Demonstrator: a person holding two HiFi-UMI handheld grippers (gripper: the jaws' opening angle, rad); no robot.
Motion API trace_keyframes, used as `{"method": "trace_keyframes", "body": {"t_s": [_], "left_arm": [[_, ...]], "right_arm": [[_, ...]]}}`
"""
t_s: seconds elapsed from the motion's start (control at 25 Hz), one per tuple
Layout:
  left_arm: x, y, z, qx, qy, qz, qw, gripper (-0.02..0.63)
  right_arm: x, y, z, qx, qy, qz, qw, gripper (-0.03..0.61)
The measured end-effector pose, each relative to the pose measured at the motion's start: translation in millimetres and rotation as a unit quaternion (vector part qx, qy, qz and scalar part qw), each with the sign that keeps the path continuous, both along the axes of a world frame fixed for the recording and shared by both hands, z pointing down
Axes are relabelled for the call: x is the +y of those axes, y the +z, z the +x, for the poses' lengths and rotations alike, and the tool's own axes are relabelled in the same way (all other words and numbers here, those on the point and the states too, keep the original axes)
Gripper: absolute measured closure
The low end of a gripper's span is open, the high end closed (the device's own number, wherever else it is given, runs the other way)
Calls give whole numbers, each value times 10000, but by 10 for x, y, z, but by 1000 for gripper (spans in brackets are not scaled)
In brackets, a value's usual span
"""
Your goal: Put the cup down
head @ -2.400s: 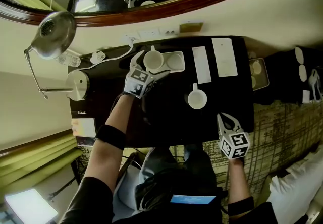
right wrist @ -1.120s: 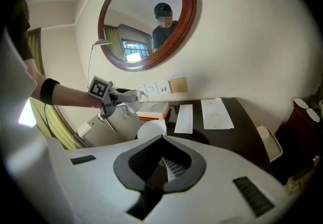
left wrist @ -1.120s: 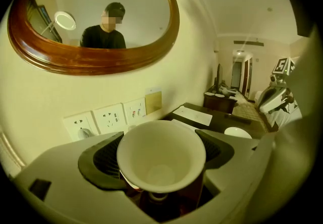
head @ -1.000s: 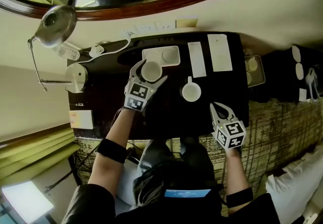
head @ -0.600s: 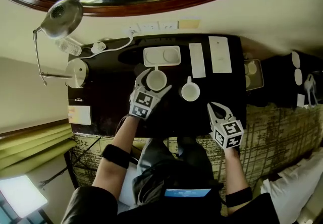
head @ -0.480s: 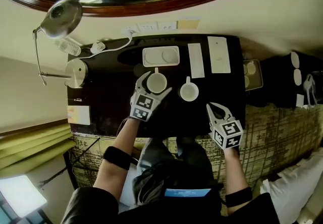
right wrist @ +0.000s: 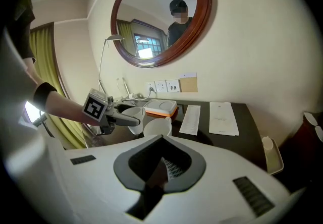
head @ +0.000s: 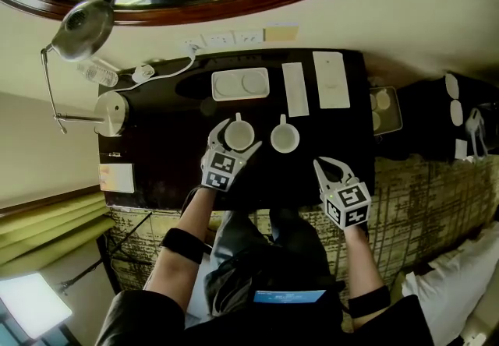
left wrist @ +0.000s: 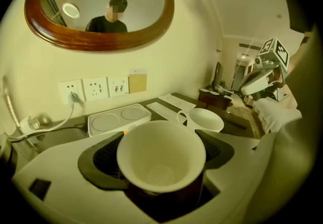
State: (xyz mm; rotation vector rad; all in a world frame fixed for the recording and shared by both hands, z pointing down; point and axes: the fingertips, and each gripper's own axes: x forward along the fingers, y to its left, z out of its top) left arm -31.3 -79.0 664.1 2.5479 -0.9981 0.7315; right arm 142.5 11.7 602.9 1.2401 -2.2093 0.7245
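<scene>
Left gripper [head: 238,135], jaws clamped wide around the white ceramic cup [left wrist: 161,155], has carried it from the white rectangular tray [head: 216,86] toward six o'clock; set-down looks close.

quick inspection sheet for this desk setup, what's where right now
surface: dark table against the wall
job's things: white cup held upright, left of a second cup; table contact unclear
clutter: white tray and two paper cards behind the cups
grippers: left gripper shut on the cup; right gripper shut, empty, over the table's front right
cables: white cable from the wall sockets along the table's back left
surroundings: oval mirror above, lamp at left
</scene>
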Motion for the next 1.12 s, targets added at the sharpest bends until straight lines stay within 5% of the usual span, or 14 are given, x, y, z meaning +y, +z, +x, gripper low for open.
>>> {"method": "trace_keyframes", "body": {"t_s": [0.68,0.8,1.12], "left_arm": [[165,238,-119,-109,-34,-63,9999,173],[221,249,-101,-126,31,-213,9997,134],[273,-1,-203,-388,67,-108,9992,117]], "right_arm": [[-37,-104,-27,124,-162,67,9998,574],[-33,-110,-78,92,-185,52,9998,574],[-83,-199,-168,2,-203,115,9997,574]]}}
